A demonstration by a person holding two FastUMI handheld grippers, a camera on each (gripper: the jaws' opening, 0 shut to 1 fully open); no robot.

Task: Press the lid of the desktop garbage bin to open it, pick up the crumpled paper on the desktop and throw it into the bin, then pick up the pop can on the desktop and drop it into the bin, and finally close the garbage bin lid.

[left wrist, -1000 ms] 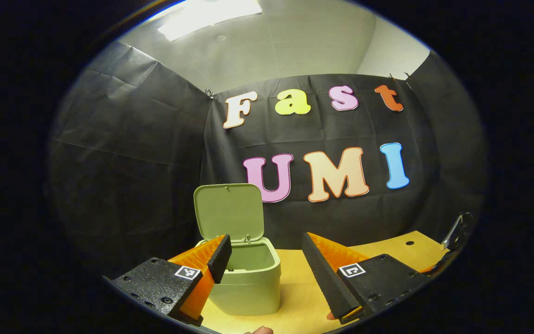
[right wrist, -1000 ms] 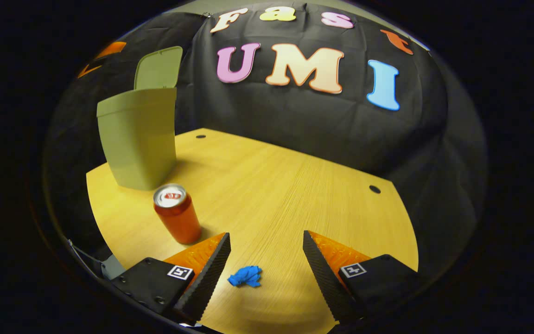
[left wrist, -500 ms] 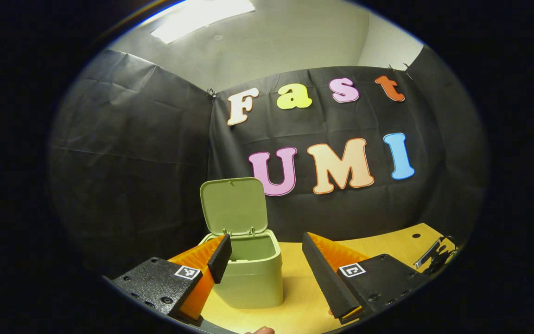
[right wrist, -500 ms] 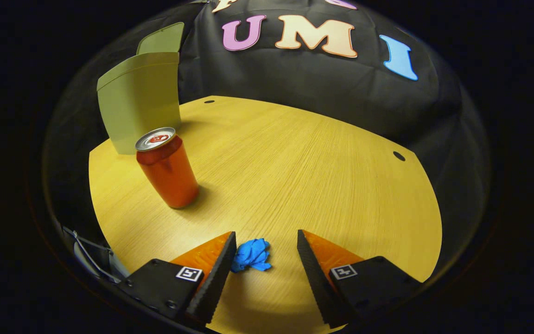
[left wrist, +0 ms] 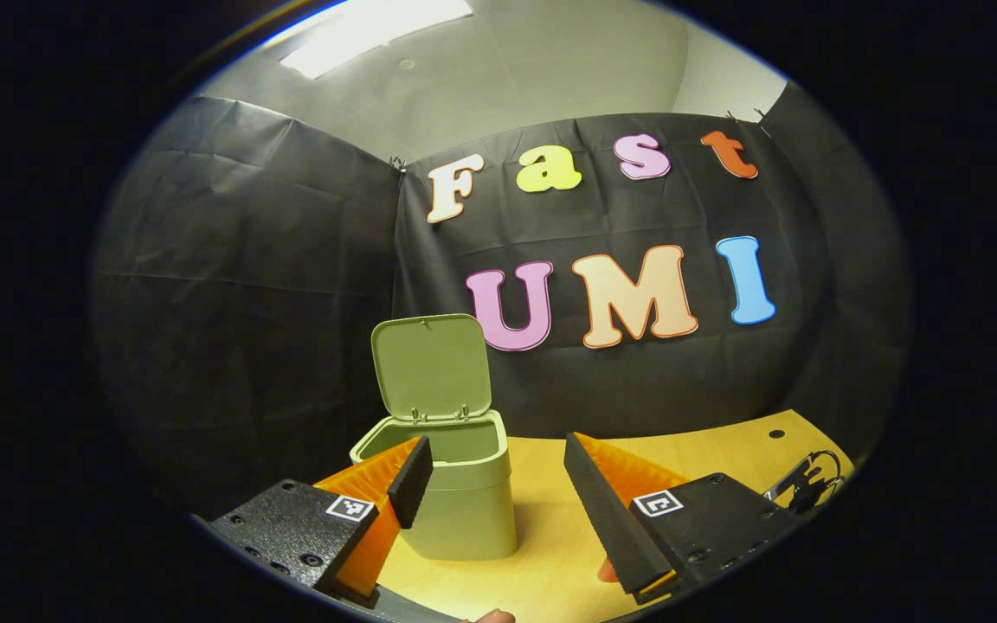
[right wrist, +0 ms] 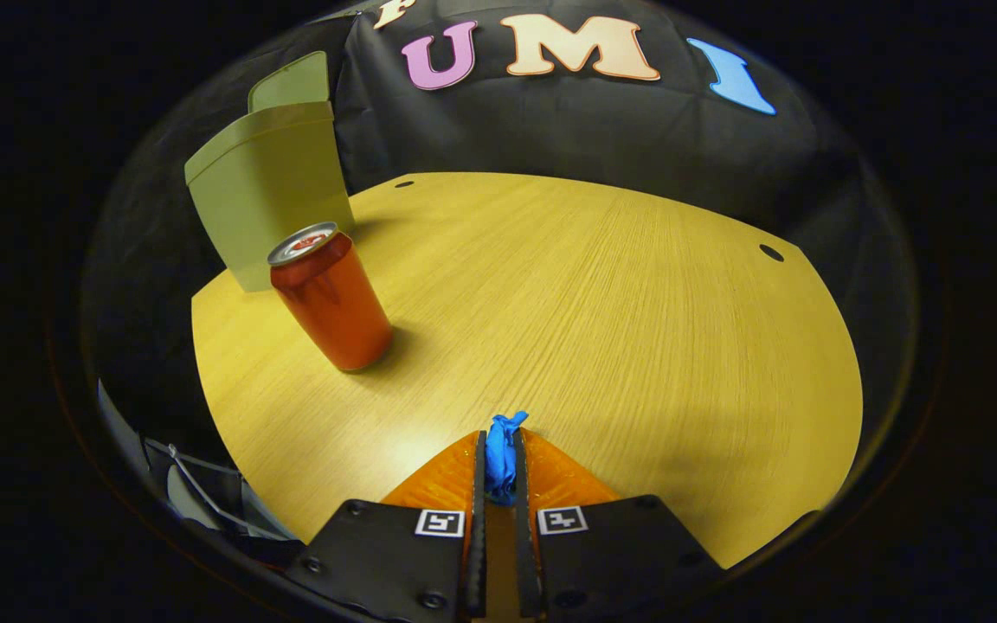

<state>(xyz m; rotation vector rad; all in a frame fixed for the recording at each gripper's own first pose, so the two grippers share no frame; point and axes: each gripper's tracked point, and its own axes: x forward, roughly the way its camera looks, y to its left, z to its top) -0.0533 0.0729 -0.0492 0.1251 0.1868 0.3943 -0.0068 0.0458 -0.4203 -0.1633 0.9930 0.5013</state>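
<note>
Left gripper view, left to right: left gripper point(left wrist: 498, 484) spread wide with nothing between the fingers. Past its left finger, green garbage bin point(left wrist: 460, 510) on the wooden desktop point(left wrist: 706, 454), lid point(left wrist: 432, 366) swung upright at the back, mouth open. Off the right finger, toward the far desk edge, a small round hole point(left wrist: 775, 433), then a bundle of dark cables and metal point(left wrist: 801, 484) at the rim. At the very bottom, a fingertip point(left wrist: 490, 616) just showing.

Right gripper view, left to right: low at the left edge, wires and a pale fixture point(right wrist: 196, 484) beyond the desk. Ahead and far left of the fingers, the bin with lid raised; nearer, just in front of it, orange-red pop can point(right wrist: 331, 296) standing upright, silver top up, well apart from the fingers and off the straight line ahead. Right gripper point(right wrist: 498, 450) clamped on the blue crumpled paper point(right wrist: 501, 459), both fingers pressed against it, a tuft poking out past the tips, low over the wood. To the right, open wood and another small hole.

Square black-and-white marker tags point(right wrist: 440, 523) on the gripper bodies; can's printing too blurred to read.
</note>
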